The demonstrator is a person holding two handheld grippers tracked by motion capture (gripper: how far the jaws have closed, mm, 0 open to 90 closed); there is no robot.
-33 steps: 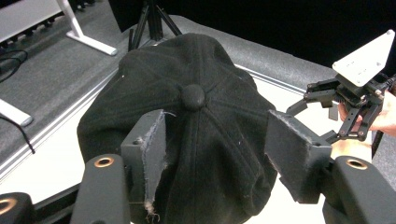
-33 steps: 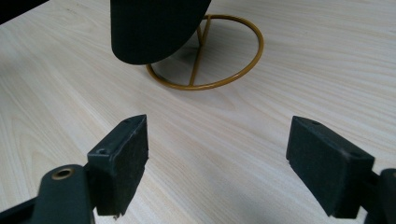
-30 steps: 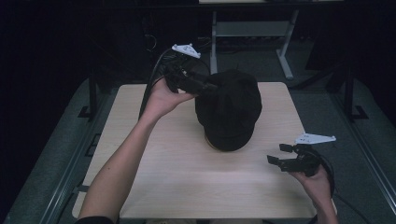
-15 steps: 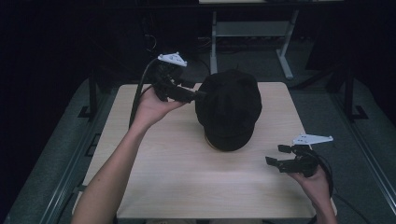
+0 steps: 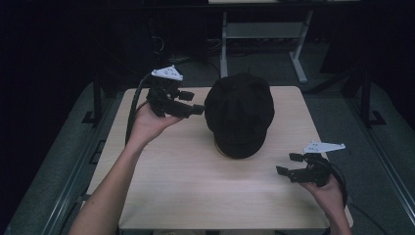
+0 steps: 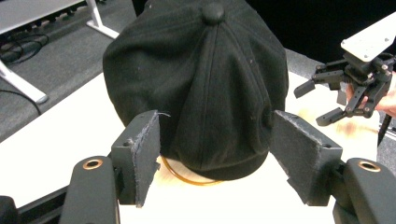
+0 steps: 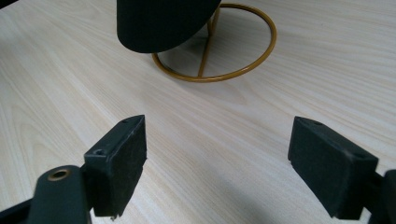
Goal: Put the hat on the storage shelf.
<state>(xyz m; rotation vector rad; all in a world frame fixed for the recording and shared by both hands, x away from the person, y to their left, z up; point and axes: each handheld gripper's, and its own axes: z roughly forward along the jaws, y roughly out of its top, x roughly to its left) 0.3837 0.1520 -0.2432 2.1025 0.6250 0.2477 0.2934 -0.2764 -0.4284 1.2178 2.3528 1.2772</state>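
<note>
Facing cap (image 6: pixel 201 88), left gripper (image 6: pixel 215 161) (jaws apart).

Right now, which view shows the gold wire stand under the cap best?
The right gripper view: the stand shows its ring base and upright rods below the cap. The left gripper view shows a sliver of ring; in the high view the cap covers it.

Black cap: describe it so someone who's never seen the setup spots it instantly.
On the light wooden table, look just past the middle, between the left gripper and the right gripper. The black cap sits there on a gold wire stand. It is the table's one dark, domed fabric thing, panelled, with a button on top.
</note>
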